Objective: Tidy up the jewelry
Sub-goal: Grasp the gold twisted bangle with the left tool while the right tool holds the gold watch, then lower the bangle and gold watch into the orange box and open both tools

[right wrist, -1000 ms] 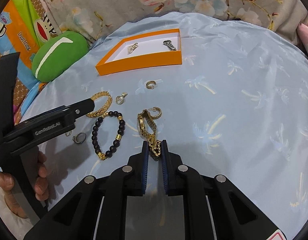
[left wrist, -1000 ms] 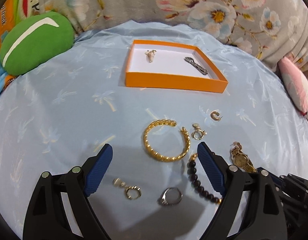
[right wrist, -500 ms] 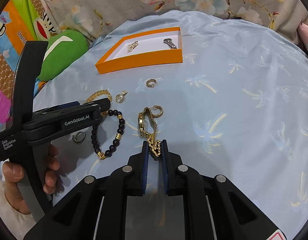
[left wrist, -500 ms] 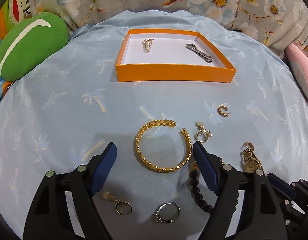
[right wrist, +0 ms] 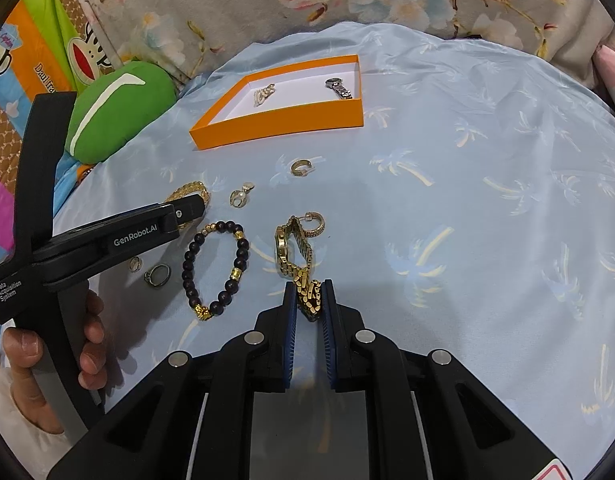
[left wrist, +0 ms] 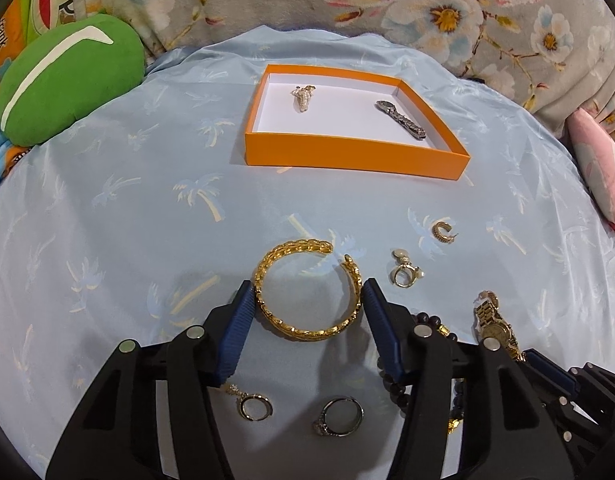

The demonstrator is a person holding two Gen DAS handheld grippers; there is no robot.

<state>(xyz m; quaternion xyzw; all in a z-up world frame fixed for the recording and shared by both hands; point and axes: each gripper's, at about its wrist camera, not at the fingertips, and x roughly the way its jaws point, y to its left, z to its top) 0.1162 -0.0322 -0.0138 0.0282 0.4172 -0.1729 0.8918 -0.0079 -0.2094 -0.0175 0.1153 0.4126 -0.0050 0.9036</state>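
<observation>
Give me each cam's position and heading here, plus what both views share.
Left wrist: sits on the left gripper, faces forward and down at the gold bangle between its open fingers; only the fingers show.
Right wrist: sits on the right gripper, faces the gold watch, band pinched; the left gripper and the person's hand show at left.
Shared: orange box, bangle, watch, black bead bracelet, green cushion.

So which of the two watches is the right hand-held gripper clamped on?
The gold watch on the blue cloth; the right hand-held gripper pinches its band end. The silver watch already lies inside the orange box.
</observation>
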